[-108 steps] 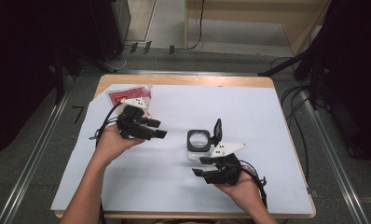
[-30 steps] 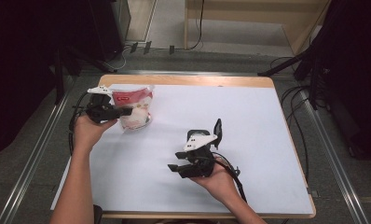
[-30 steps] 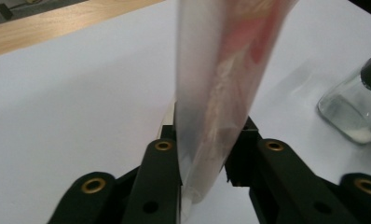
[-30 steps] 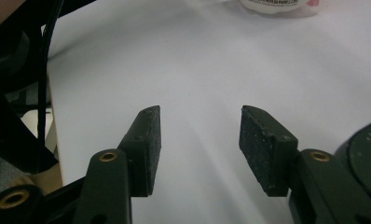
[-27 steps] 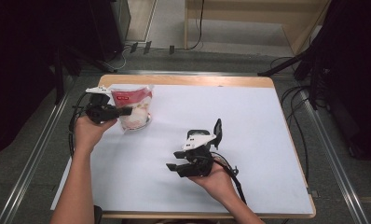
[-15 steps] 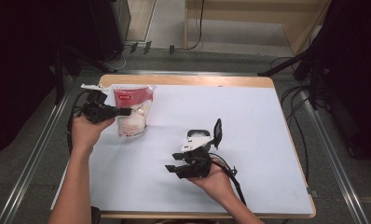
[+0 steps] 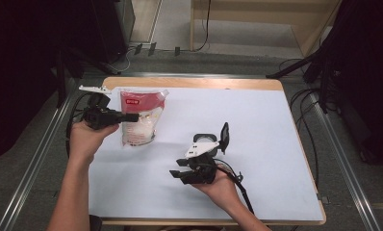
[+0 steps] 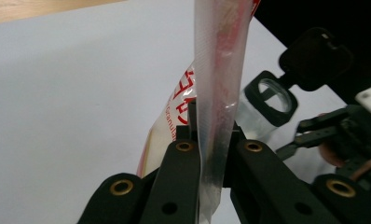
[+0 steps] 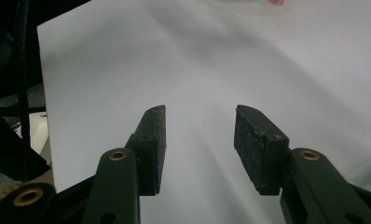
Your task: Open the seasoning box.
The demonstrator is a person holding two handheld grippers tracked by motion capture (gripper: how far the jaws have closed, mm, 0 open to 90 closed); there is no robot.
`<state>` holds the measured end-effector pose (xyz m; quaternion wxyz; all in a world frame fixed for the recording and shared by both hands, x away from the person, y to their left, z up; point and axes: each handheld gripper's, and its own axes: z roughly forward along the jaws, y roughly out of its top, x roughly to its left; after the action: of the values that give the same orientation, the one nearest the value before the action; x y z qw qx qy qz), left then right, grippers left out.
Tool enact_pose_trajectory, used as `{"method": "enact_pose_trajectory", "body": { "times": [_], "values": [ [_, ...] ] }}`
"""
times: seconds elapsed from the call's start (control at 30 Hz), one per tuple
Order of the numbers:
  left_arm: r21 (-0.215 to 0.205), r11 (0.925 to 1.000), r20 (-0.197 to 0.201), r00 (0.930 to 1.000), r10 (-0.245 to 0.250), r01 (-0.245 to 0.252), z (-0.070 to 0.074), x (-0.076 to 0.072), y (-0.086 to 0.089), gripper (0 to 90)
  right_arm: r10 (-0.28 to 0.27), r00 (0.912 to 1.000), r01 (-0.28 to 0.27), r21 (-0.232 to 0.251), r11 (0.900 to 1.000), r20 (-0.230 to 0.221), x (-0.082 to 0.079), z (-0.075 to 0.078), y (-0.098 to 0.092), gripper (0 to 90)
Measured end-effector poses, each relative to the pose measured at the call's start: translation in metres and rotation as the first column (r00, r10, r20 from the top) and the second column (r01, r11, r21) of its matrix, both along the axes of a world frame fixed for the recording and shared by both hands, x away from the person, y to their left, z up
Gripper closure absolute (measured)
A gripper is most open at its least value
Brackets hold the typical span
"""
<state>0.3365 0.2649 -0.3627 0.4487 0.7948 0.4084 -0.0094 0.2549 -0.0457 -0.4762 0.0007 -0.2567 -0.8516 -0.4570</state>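
1. White sheet (image 7: 257,130) covers a wooden table, dark floor and cables around it
2. Left gripper (image 7: 127,117) clamps its jaws on the side edge of a red-and-clear pouch (image 7: 140,118) at the table's far left
3. Right gripper (image 7: 179,174), near the front middle, has been closing; its jaws stand apart with nothing between them
4. Clear jar with a black flip lid (image 7: 210,139) stands just beyond the right gripper

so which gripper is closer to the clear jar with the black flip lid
Right. The right gripper sits just beside the jar; the left gripper is across the table, clamped on the pouch.
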Motion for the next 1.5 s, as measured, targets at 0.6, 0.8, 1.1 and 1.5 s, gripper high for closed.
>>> {"method": "enact_pose_trajectory", "body": {
  "times": [0.6, 0.8, 1.1, 1.5],
  "values": [
    [-0.027, 0.9927, 0.005, 0.9931, -0.117, 0.117, 0.019, -0.03, -0.028, 90.0, -0.036, 0.9991, 0.036, -0.002, 0.999, -0.022, 0.003, -0.017, 0.016, 54.0],
    [-0.063, 0.9853, -0.029, 0.9865, -0.161, 0.159, 0.021, -0.035, -0.038, 90.0, -0.053, 0.9983, 0.053, -0.014, 0.998, -0.024, 0.003, -0.025, 0.022, 54.1],
    [-0.057, 0.9803, -0.063, 0.9792, -0.193, 0.189, 0.024, -0.043, -0.055, 90.0, -0.127, 0.992, 0.126, 0.031, 0.991, 0.005, 0.005, -0.03, 0.02, 54.6],
    [-0.1, 0.975, -0.147, 0.9663, -0.211, 0.198, 0.022, -0.044, -0.063, 90.0, -0.186, 0.9809, 0.181, 0.082, 0.98, 0.059, 0.003, -0.032, 0.019, 55.9]
  ]
}}
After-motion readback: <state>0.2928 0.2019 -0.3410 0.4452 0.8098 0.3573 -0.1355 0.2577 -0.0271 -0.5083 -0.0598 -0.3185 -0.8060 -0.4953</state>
